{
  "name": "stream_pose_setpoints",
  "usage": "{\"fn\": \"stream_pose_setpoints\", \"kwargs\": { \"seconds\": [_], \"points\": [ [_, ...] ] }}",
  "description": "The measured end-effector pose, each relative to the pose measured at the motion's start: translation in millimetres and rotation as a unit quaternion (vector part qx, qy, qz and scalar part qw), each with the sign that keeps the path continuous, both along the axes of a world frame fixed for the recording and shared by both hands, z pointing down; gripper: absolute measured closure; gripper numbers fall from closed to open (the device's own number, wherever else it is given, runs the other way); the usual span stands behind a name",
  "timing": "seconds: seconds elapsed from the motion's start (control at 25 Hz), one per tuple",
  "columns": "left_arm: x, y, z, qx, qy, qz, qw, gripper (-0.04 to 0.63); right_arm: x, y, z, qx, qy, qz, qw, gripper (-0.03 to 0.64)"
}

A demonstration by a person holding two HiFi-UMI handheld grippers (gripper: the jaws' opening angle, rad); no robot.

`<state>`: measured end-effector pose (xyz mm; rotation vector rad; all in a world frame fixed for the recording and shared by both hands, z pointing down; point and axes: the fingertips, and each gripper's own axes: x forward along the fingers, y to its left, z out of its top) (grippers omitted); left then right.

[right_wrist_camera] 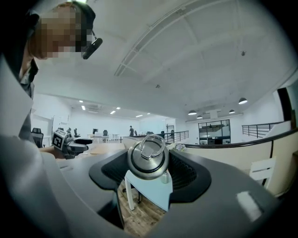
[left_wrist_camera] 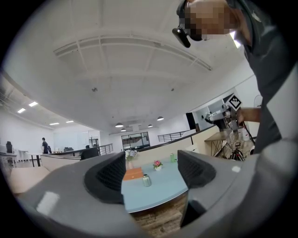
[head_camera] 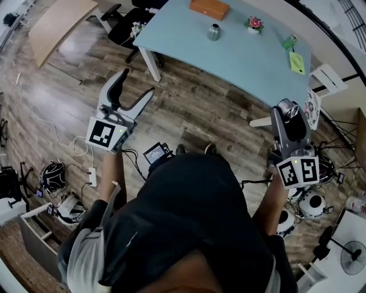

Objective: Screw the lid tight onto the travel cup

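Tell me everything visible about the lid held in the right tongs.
The lid is round and looks like brushed metal, with a dark ring just inside its rim and a metal loop handle on top. It is clamped at its sides in the right tongs, with its top facing that gripper's camera. It is held up in the air and rests on nothing.

A pale blue table [head_camera: 246, 63] fills the head view's one o'clock, standing on a wooden plank floor [head_camera: 189, 109]. Near twelve o'clock on it lies an orange box [head_camera: 209, 8], with a pot of pink flowers [head_camera: 255, 23] at the box's three o'clock. A yellow-green card [head_camera: 297, 63] rests toward two o'clock. A black office chair [head_camera: 123, 26] stands at eleven o'clock.
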<state>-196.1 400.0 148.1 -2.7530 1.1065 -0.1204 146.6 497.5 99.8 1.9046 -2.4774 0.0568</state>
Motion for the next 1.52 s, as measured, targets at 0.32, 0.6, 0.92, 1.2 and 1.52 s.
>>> {"fn": "stream_pose_setpoints", "kwargs": {
  "seconds": [0.32,0.6,0.92,1.2,1.52],
  "points": [
    [2,-20,10,-0.009,0.004,0.007,0.9999,0.193,0,-14,-1,-0.005,-0.023,0.001,1.000,0.352],
    [18,-44,16,-0.016,-0.005,-0.002,0.9999,0.193,13,-54,14,-0.017,-0.026,-0.021,0.999,0.352],
    [34,-81,7,-0.017,-0.017,-0.053,0.9983,0.193,35,-131,13,-0.013,-0.038,-0.072,0.997,0.352],
    [57,-112,-2,-0.013,-0.023,-0.094,0.9952,0.193,55,-202,16,-0.018,-0.042,-0.122,0.991,0.351],
    [82,-133,-1,-0.026,-0.033,-0.145,0.9886,0.193,80,-257,24,-0.024,-0.048,-0.171,0.984,0.353]
  ]
}}
